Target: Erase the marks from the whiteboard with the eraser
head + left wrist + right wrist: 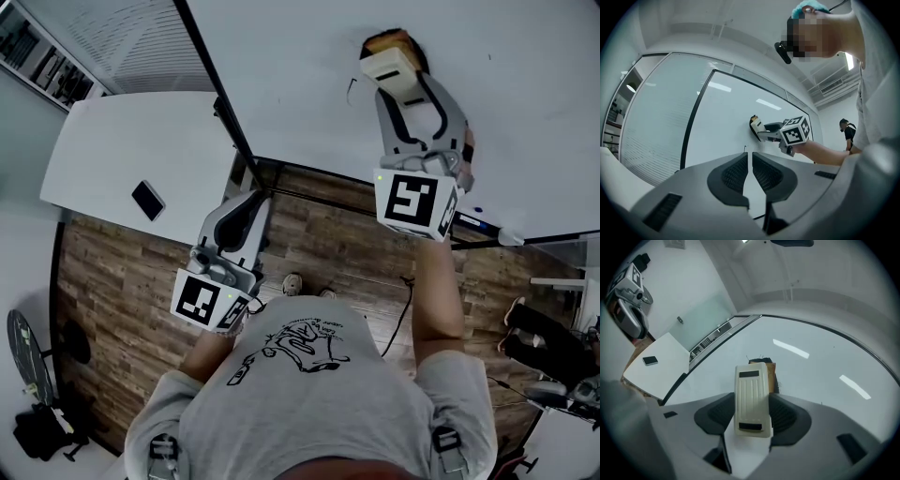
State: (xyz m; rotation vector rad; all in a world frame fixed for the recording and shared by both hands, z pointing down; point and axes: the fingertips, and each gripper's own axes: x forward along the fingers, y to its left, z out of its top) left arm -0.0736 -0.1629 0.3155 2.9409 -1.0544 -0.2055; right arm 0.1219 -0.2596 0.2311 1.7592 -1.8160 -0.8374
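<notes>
Right gripper [752, 417] clamped on eraser [751, 399], whose pad seems pressed to the whiteboard [825, 380]. 1 faint mark [351, 89] lies just beside it. I'd hold the pad flat, press evenly, and sweep across. Left gripper [750, 171] closed on nothing, low, well apart.

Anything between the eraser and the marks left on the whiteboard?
Nothing visible. The cream plastic eraser, clamped in the right gripper, is against the white whiteboard. The small dark mark sits on bare board just beside it. The left gripper, shut and empty, is off to the side, clear of both.
</notes>
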